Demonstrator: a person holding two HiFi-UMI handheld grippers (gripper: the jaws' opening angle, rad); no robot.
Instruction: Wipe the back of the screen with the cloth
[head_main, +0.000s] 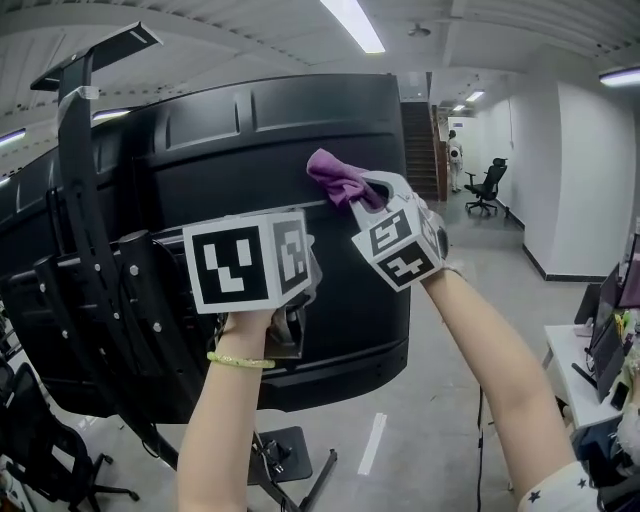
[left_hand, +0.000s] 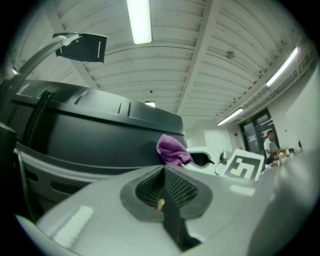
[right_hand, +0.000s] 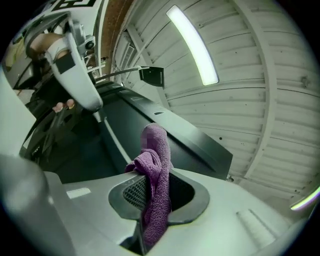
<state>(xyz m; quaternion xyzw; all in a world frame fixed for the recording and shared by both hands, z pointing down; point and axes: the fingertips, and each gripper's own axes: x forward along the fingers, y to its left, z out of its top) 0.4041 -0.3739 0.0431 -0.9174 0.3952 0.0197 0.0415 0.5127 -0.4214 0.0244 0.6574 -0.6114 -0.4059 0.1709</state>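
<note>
The right gripper (head_main: 366, 192) is raised on an outstretched forearm, its jaws shut tight on the purple cloth (head_main: 338, 177). The cloth's free end sticks out past the jaws and lies against the upper right part of the black back of the screen (head_main: 250, 150). The left gripper (left_hand: 164, 184) is held up lower and to the left, before the screen's middle, jaws pressed together with nothing between them. A yellow-green bracelet (head_main: 240, 360) circles the left wrist.
</note>
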